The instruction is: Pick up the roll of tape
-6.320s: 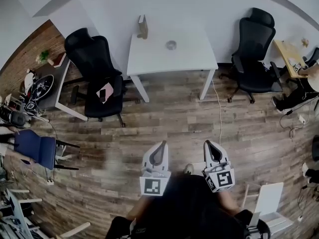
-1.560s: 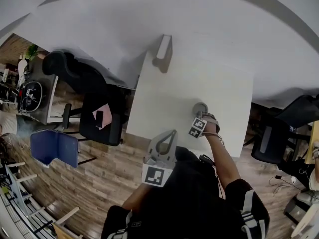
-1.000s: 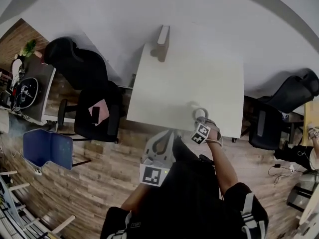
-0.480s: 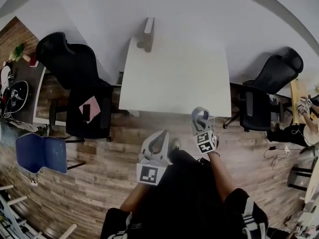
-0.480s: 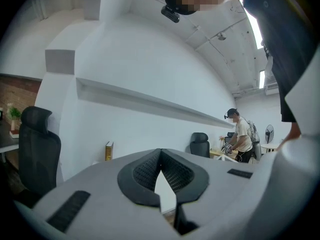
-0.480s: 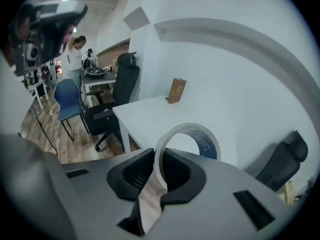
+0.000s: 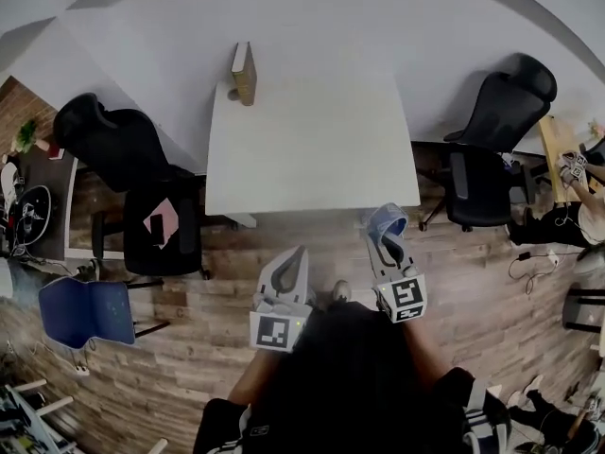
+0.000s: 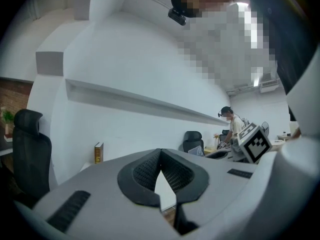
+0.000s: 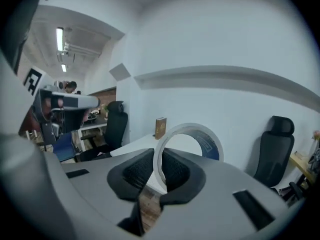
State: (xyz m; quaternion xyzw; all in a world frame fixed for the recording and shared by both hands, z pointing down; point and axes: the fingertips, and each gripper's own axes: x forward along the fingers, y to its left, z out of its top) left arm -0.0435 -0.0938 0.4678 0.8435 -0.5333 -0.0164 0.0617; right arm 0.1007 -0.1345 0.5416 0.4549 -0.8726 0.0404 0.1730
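Head view: the right gripper (image 7: 384,242) is carrying the roll of tape (image 7: 389,218) upright between its jaws, off the white table (image 7: 312,140) and over the wooden floor (image 7: 189,348) just beside the table's near edge. The left gripper (image 7: 297,255) is hanging beside it with nothing in it.

Left gripper view: its jaws are meeting at the tips with nothing between them.

Right gripper view: the jaws are closing on one wall of the roll, one pad pressing inside the ring and one outside. The roll is looking light and stiff, with a smooth, probably slippery face, so pinching across the wall, deep in the pads, is seeming the safest hold.
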